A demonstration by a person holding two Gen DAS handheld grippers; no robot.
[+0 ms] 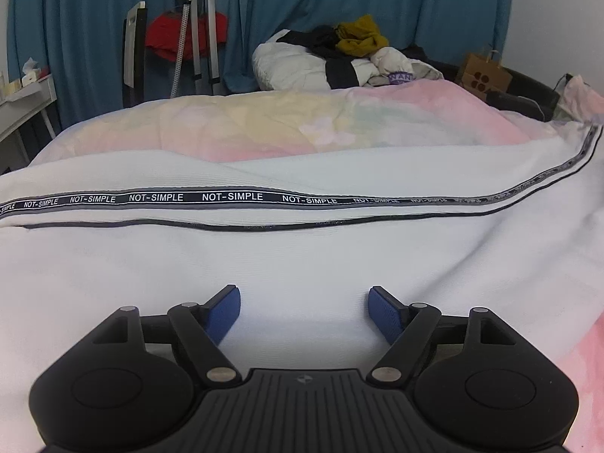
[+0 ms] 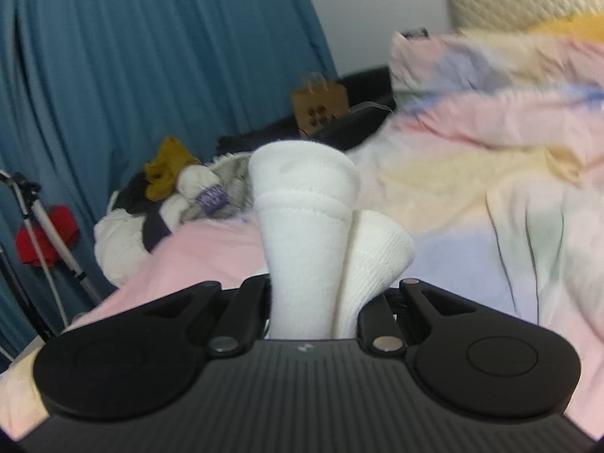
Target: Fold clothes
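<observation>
The white garment [image 1: 302, 256] was ribbed matt knit cloth; at twelve o'clock, its woven tape [image 1: 232, 197] looked smoother; the gripper [image 1: 304, 311] was matt plastic.

A white ribbed garment [image 1: 302, 260] lies spread flat across the bed, a black tape printed NOT-SIMPLE [image 1: 230, 197] running along its length (a thinner dark line runs just below it). Part of the white ribbed fabric [image 2: 305, 234] stands bunched upright in two rounded folds, raised above the bedding.
</observation>
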